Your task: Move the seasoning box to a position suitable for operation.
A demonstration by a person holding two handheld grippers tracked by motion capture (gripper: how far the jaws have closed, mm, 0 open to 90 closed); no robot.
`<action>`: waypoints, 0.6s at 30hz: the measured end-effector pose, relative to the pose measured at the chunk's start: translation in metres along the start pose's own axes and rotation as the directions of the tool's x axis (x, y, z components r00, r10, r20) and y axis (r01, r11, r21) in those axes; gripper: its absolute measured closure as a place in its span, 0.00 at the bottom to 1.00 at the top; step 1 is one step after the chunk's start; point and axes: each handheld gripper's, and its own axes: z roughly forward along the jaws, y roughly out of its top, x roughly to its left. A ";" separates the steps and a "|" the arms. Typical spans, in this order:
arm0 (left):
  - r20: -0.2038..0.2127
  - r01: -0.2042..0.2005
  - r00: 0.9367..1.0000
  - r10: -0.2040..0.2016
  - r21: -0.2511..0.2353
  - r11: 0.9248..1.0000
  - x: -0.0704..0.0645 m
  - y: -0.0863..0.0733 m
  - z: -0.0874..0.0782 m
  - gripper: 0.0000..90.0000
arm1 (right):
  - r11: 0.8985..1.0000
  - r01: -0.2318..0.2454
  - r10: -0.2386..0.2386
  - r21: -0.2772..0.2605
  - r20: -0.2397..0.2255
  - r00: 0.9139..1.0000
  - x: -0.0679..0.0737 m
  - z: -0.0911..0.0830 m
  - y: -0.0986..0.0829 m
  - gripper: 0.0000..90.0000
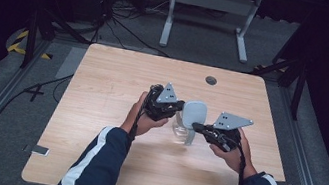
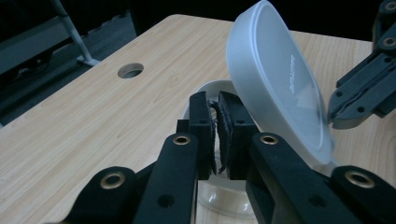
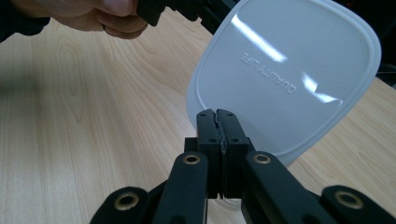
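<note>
A clear plastic container (image 1: pixel 180 131) stands on the wooden table (image 1: pixel 98 112) between my two grippers. My left gripper (image 1: pixel 177 109) is shut on the container's rim (image 2: pixel 203 88), whose thin wall is pinched between the jaws (image 2: pixel 217 100). A white translucent lid (image 1: pixel 194 113) is tilted up on edge over the container. My right gripper (image 1: pixel 196 126) is shut on the lid's lower edge, as the right gripper view shows (image 3: pixel 216 114). The lid (image 3: pixel 289 70) carries embossed lettering. In the left gripper view the lid (image 2: pixel 280 79) leans right of the jaws, with the right gripper (image 2: pixel 359 102) behind it.
A round cable hole (image 1: pixel 211 80) sits near the table's far edge (image 2: pixel 130 70). The person's left hand (image 3: pixel 107 14) shows at the top of the right gripper view. A white desk frame (image 1: pixel 212 9) stands on the floor beyond the table. Dark rails run along both sides.
</note>
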 end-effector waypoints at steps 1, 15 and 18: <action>-0.001 0.004 1.000 -0.004 -0.005 1.000 -0.001 0.000 0.000 0.94 | 1.000 -0.002 0.002 -0.002 0.001 1.000 0.000 0.000 0.000 1.00; 0.010 -0.040 0.999 0.040 -0.005 0.999 -0.012 0.004 -0.007 0.94 | 1.000 0.000 0.000 0.006 0.002 1.000 0.002 -0.003 -0.003 1.00; 0.016 -0.044 0.999 0.044 0.000 0.999 -0.015 0.005 -0.008 0.94 | 1.000 0.006 -0.006 0.011 0.004 1.000 0.003 -0.004 -0.004 1.00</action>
